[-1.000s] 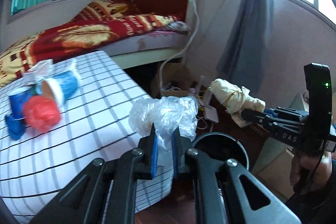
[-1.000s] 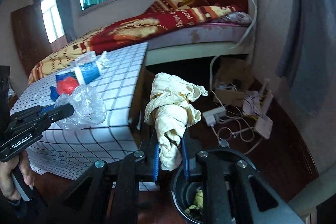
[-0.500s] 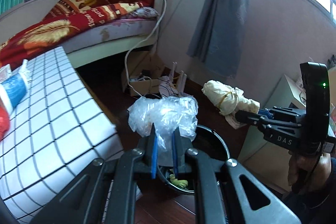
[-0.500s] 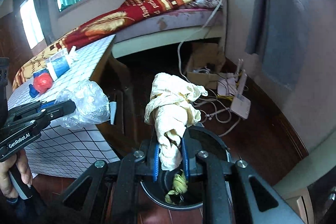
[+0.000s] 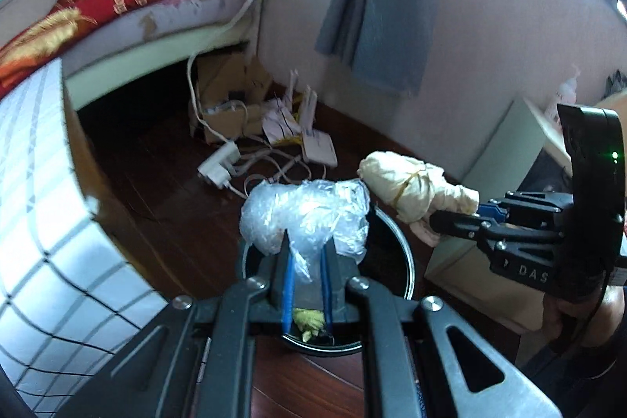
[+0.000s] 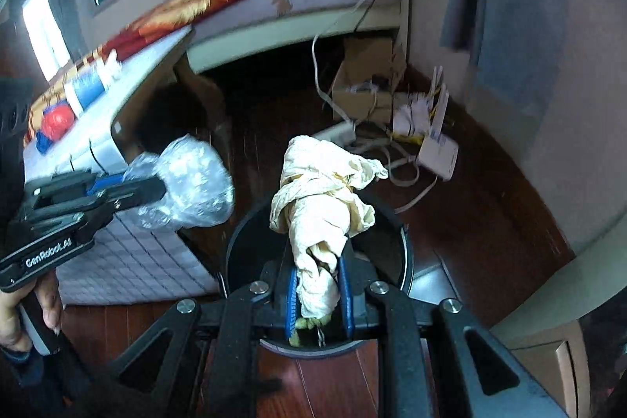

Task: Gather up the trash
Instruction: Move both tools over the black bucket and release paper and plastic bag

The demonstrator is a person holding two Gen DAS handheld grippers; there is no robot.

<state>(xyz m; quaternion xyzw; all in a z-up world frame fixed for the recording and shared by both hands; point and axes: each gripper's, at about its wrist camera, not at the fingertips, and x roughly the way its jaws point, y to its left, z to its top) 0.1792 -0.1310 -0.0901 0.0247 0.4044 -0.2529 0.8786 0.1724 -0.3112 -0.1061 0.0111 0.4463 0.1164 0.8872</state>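
1. A bedroom: a bed (image 5: 164, 2) with a red-and-gold blanket against the far wall, a checked table (image 5: 43, 222) beside it, dark wood floor, and a tangle of cables and a power strip (image 5: 219, 169) by the curtain.
2. A black bin (image 6: 395, 245) stands on the floor just beside the table, with some yellowish scraps in the bottom.
3. The left hand-held gripper (image 5: 305, 285) is clamped narrow on a crumpled clear plastic bag (image 5: 309, 214), hanging above the bin's near rim.
4. The right hand-held gripper (image 6: 317, 296) pinches a cream paper wad (image 6: 321, 198) bound with a rubber band, held over the bin mouth.
5. More trash sits on the table: a red ball and blue cups (image 6: 78, 96), not yet collected.
6. Risks as I judge them: the bag is light and billowy, so on release it may cling to a pad or drift onto the floor. The wad is bulky; dropped off-centre it could catch the rim. Both grippers crowd one opening and might knock each other.
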